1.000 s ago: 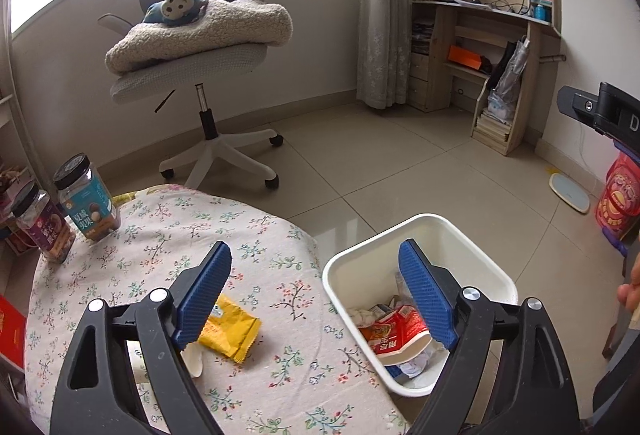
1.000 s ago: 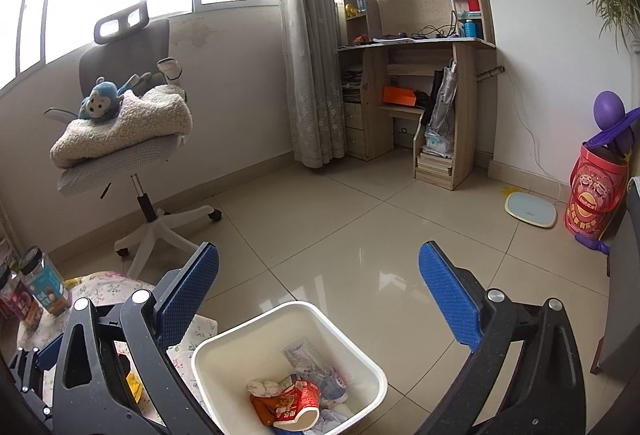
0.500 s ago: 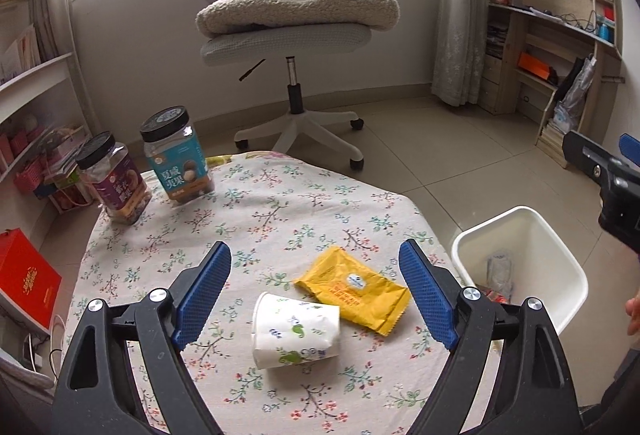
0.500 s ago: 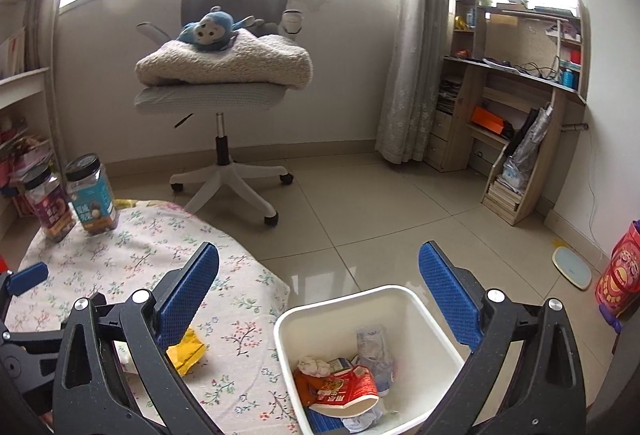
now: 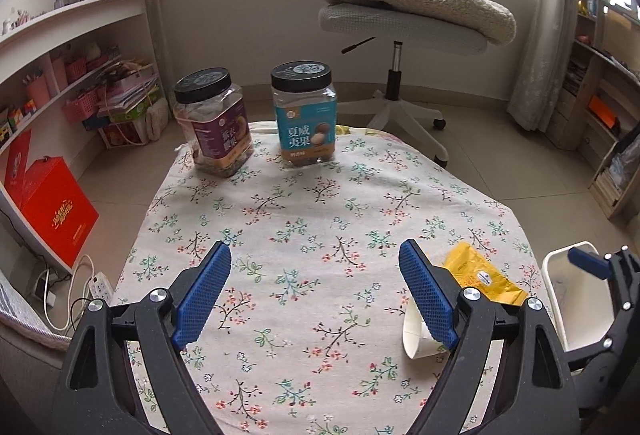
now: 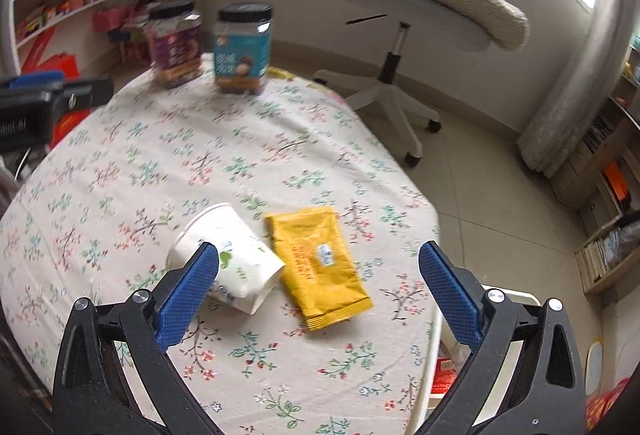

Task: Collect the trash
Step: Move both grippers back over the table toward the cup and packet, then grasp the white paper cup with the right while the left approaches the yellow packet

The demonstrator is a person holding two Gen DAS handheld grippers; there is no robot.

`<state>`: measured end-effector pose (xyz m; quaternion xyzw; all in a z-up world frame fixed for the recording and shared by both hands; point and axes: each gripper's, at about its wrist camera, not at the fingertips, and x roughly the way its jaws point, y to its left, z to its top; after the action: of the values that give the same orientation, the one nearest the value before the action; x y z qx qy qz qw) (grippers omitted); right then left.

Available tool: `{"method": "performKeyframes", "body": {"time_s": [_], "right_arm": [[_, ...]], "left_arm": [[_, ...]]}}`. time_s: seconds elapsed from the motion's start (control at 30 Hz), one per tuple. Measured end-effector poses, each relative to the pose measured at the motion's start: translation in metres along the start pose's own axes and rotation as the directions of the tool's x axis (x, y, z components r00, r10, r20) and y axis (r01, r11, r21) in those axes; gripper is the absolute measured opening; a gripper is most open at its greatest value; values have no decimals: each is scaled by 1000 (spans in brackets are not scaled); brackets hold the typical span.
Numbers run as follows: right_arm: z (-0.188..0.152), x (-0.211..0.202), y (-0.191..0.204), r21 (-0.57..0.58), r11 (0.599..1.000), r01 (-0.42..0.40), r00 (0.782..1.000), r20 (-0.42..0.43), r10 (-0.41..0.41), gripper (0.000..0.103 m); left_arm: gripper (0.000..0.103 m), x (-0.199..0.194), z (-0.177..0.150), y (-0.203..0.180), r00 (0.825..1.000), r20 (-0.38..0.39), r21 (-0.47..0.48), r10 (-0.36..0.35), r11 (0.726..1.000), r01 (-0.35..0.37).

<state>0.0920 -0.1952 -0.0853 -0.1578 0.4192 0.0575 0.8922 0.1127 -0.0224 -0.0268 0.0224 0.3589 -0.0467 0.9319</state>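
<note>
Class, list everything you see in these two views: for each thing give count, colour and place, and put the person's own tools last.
paper cup: 1, white with a green print, on its side on the table, beside the packet
snack packet: 1, yellow, flat on the table near its right edge
jars: 2, black lids, one teal label, one purple, upright at the table's far side
tablecloth: 1, white floral, covering the table
bin: 1, white, on the floor right of the table
office chair: 1, grey, behind the table, carrying a cream blanket and a blue monkey toy
red box: 1, on the floor at left
left gripper: blue jaws open, empty
right gripper: blue jaws open, above cup and packet
</note>
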Motion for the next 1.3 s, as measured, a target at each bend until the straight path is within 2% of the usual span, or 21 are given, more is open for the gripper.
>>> {"method": "performKeyframes", "body": {"time_s": [0.07, 0.17, 0.37, 0.4, 0.43, 0.47, 0.5, 0.6, 0.73, 0.83, 0.93, 1.07, 1.2, 1.3], "right_arm": [[-1, 19, 22, -93, 995, -46, 997, -71, 40, 96], [-5, 40, 49, -224, 974, -41, 992, -125, 13, 96], [3, 66, 68, -274, 960, -49, 986, -164, 4, 96], [5, 71, 69, -275, 960, -54, 984, -176, 5, 93], [6, 76, 69, -268, 961, -72, 981, -194, 19, 81], [7, 81, 69, -255, 964, -80, 977, -214, 24, 74], [8, 85, 67, -237, 968, -87, 973, -229, 31, 56], [14, 84, 56, -152, 980, -130, 970, -225, 94, 52], [24, 62, 38, -42, 989, -145, 979, -148, 137, 52], [34, 35, 8, 56, 993, -108, 992, -60, 112, 52], [38, 9, -38, 196, 979, -55, 998, 23, 52, 52], [31, -25, -93, 323, 946, 9, 995, 89, -39, 52], [20, -50, -132, 400, 916, 19, 990, 121, -73, 53], [11, -65, -148, 437, 899, 13, 987, 141, -83, 53]], "left_arm": [[84, 1, -1, 13, 1000, -9, -21, 3, 1000, -4], [84, 5, -1, 32, 1000, -27, -58, 0, 998, -1], [84, 14, -3, 49, 999, -54, -92, 5, 996, -10], [84, 16, -3, 51, 998, -58, -94, 4, 996, -10], [84, 17, -4, 52, 998, -62, -95, 4, 995, -10], [84, 18, -4, 53, 998, -65, -96, 3, 995, -10], [84, 19, -4, 53, 998, -67, -98, 2, 995, -9], [84, 22, -2, 54, 997, -80, -121, -12, 993, 2], [84, 27, 2, 48, 994, -98, -160, -43, 987, 27], [84, 29, 6, 36, 992, -104, -182, -67, 982, 48], [84, 34, 7, 18, 986, -126, -192, -108, 978, 83], [84, 51, 0, -23, 963, -206, -192, -176, 972, 137], [84, 78, -15, -75, 916, -317, -190, -247, 963, 193], [84, 100, -29, -105, 887, -377, -244, -267, 952, 183]]}}
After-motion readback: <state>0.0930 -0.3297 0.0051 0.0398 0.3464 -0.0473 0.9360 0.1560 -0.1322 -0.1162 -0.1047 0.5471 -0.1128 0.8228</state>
